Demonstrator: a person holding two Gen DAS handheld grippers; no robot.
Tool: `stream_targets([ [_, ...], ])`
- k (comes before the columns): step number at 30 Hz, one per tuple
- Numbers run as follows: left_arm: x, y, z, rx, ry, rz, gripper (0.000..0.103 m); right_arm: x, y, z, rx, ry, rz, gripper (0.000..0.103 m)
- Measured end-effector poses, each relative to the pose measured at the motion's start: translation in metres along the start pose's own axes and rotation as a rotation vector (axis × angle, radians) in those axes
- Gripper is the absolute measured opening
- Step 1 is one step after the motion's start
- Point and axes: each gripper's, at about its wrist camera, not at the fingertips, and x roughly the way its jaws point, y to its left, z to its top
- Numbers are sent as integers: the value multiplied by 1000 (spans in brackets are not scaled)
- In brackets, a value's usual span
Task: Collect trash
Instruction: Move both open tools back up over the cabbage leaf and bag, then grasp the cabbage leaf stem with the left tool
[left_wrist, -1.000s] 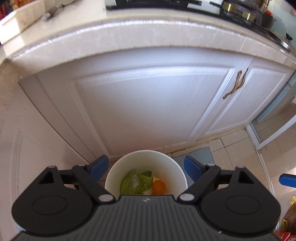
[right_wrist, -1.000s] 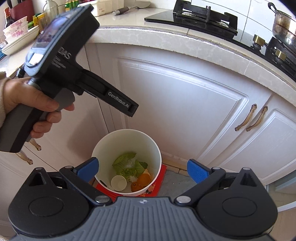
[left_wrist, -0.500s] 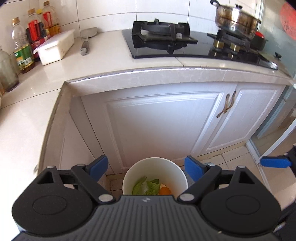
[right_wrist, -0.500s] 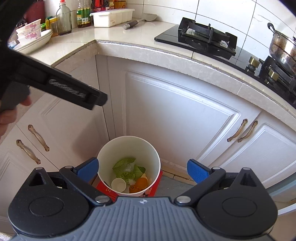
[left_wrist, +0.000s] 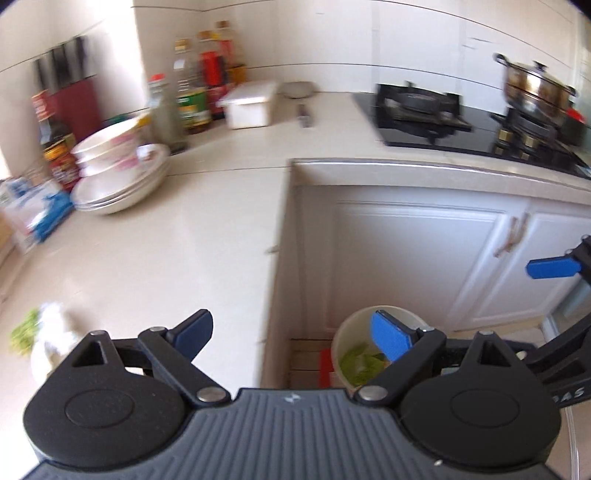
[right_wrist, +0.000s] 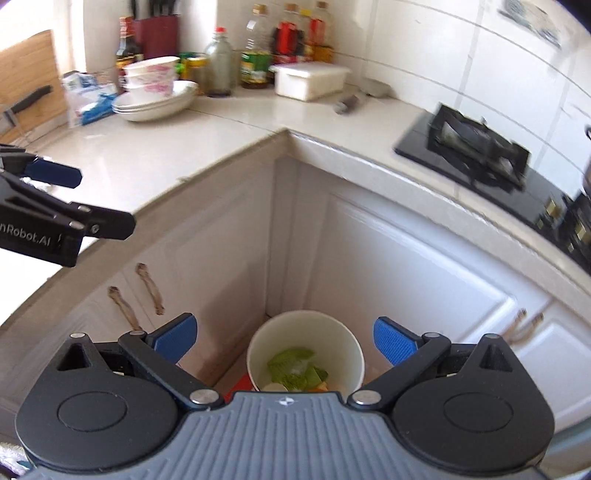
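Now your left claw (left_wrist: 293, 338) and right claw (right_wrist: 284, 341) gaped wide, empty; those scraps (left_wrist: 38, 334) looked soft, light, so pinch low.

A pale stone countertop (right_wrist: 155, 155) turns an inside corner under white tiled walls (right_wrist: 424, 44). White panelled cabinet doors (right_wrist: 413, 266) with bronze handles (right_wrist: 149, 282) run below — a black gas hob (left_wrist: 424, 110) sits at the right, daylight glaring off the surfaces.

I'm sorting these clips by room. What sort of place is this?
A home kitchen: a gas hob set in the counter, stacked bowls beside sauce bottles, and a bin holding food scraps.
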Motion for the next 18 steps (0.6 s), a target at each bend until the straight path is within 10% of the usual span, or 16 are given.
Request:
stream_targets([
  [18, -5, 177, -53, -391, 38, 352, 93, 38, 94, 75, -195, -45, 232, 103],
])
